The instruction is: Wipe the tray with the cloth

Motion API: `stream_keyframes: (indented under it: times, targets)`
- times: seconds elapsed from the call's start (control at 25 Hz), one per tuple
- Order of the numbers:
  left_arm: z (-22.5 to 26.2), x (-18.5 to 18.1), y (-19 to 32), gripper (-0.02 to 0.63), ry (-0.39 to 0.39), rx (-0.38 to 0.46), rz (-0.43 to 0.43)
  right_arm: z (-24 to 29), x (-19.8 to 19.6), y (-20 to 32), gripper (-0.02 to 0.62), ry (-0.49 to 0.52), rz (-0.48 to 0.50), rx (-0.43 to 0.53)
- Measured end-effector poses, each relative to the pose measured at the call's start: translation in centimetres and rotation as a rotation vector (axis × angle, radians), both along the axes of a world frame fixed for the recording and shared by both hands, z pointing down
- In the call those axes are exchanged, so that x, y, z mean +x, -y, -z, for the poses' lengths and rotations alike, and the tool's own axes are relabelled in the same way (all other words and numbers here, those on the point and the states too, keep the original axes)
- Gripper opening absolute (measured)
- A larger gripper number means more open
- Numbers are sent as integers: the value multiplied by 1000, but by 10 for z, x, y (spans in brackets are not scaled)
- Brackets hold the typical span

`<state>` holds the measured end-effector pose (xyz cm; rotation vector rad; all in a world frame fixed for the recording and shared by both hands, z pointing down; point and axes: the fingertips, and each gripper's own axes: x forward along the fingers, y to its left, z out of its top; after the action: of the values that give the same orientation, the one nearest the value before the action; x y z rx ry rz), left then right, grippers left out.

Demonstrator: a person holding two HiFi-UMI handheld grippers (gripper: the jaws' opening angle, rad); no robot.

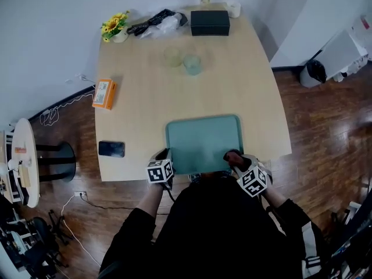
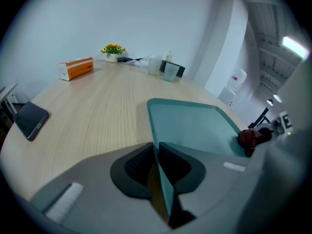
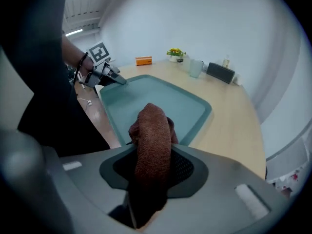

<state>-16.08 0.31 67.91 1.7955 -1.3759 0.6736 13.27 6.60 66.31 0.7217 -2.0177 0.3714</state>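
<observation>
The teal tray [image 1: 200, 138] lies flat on the light wooden table [image 1: 244, 97], right at the table's near edge in front of the person. It is a rectangle with rounded corners, and its long axis runs left to right, parallel to that edge.

The left gripper [image 1: 166, 154] is pinched on the tray's rim at the near left corner. In the left gripper view the thin teal wall stands on edge between the closed jaws.

The right gripper [image 1: 235, 157] is clamped on a rust-brown terry cloth [image 3: 152, 143]. The cloth is bunched into a thick roll that lies along the jaws, and its free end sticks out forward over the tray's near right corner. Whether that end touches the tray surface cannot be told.

A black smartphone [image 1: 111, 149] lies to the left of the tray near the table's edge, and an orange box [image 1: 104, 93] sits farther back at the left edge. Two translucent cups [image 1: 192, 64] stand side by side beyond the tray. Along the far edge are a pot of yellow flowers [image 1: 115, 27] and a black box [image 1: 210, 22].
</observation>
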Motion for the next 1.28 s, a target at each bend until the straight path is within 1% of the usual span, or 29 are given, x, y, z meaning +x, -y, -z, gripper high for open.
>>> stream_keyframes:
  times: [0.08,0.16,0.28,0.36,0.4,0.48,0.56,0.64,0.72,0.76,0.84,0.96,1.12,1.28]
  targets:
    - [0,2,0,19,7,-34,15,-3,8,14,136,-10,-29,30]
    - [0,8,3,18,13,-53,7,-3,19,40,137,-18,-83,49]
    - [1,15,10,23,33,-50,-11,12,28,77,137,14,-152,74]
    - [4,16,12,23,26,-37,-4,31,37,96,137,54,-195,116]
    - [8,15,13,23,15,-17,5,39,46,106,137,67,-228,134]
    - [21,10,14,23,-8,39,27,43,75,126,137,74,-326,150]
    - [32,2,11,23,-12,72,49,37,116,143,137,58,-451,145]
    - [37,-7,5,21,-9,80,77,31,152,151,135,51,-564,133]
    - [40,-16,-3,21,-13,80,108,30,170,151,136,70,-627,124]
    - [41,-20,-6,21,-15,81,121,30,172,150,135,81,-632,124]
    - [42,-24,-13,21,-13,79,136,30,164,148,135,93,-608,126]
    - [40,-23,-18,20,5,70,125,25,148,150,135,96,-577,122]
    - [42,-17,-20,20,7,75,105,20,138,151,135,106,-587,108]
    - [50,-17,-15,20,-1,92,118,41,130,154,135,143,-589,141]
